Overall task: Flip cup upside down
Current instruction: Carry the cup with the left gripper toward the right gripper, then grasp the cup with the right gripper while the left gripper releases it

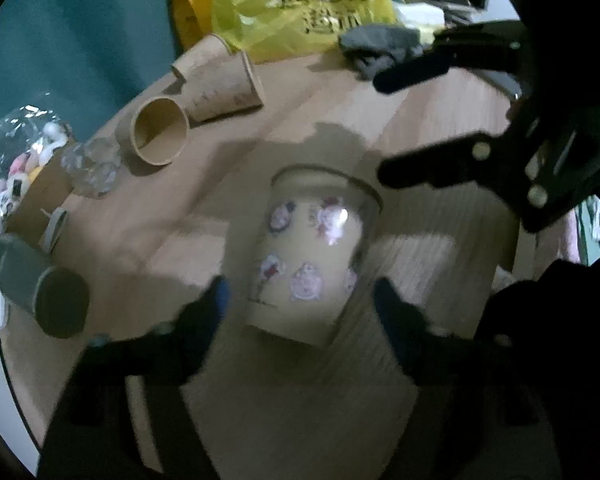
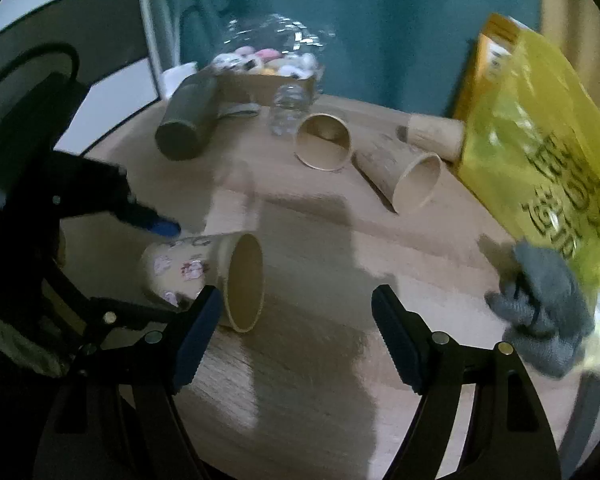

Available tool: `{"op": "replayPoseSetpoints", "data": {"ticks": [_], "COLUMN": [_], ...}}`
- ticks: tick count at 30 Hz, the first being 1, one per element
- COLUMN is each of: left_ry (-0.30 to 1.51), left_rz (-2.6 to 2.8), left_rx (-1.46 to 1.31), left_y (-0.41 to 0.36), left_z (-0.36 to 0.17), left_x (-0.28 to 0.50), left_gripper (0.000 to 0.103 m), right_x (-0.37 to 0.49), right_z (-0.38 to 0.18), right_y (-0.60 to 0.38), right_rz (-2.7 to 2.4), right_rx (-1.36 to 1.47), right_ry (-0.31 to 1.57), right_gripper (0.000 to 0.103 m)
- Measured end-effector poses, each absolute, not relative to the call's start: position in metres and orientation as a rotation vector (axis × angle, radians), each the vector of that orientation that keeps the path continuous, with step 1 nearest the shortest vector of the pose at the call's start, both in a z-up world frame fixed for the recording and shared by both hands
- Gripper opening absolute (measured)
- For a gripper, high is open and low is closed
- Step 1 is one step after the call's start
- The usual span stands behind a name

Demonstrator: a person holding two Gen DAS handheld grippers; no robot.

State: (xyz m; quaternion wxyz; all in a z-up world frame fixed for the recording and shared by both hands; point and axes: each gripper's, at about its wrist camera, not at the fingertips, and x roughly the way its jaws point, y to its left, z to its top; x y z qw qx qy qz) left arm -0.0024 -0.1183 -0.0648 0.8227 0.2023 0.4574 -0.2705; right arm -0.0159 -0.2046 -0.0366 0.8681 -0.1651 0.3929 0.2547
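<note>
Paper with cartoon stickers, the cup (image 1: 314, 258) is lying on its side at the centre of the left wrist view, on the wooden counter (image 1: 412, 120). Your left hand-held gripper (image 1: 300, 308) is spreading wide around its base end, one finger on either side, and blur is hiding whether they are touching it. In the right wrist view the cup (image 2: 204, 276) is sitting at lower left, its open mouth pointing toward frame centre. Your right hand-held gripper (image 2: 296, 312) is also gaping wide and holding nothing, with its left finger just beside the rim. Toward the top of that view, two plain brown cups (image 2: 324, 142) (image 2: 404, 178) are lying on their sides near a dark tube (image 2: 186, 124). A yellow bag (image 2: 540, 136) is filling the upper right, and a grey cloth (image 2: 544, 312) is bunching below it.
</note>
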Motion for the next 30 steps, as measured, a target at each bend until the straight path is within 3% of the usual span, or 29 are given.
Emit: {"op": "replayPoseSetpoints", "data": {"ticks": [10, 19, 30], "left_ry": [0.972, 0.965, 0.932], "left_rz": [-0.475, -0.261, -0.011], "left_rx": [0.319, 0.096, -0.007], "left_y": [-0.087, -0.036, 0.005], "left_z": [-0.061, -0.068, -0.072], "left_x": [-0.025, -0.073, -0.112], "left_gripper": [0.083, 0.083, 0.083], "right_x": [-0.014, -0.031, -0.040], "right_z": [-0.033, -0.060, -0.104], "right_y": [-0.175, -0.111, -0.066], "right_rz": [0.683, 0.997, 1.125], "right_rx": [-0.517, -1.100, -1.527], "right_ry": [0.855, 0.886, 1.040], "right_gripper": [0.080, 0.080, 0.078]}}
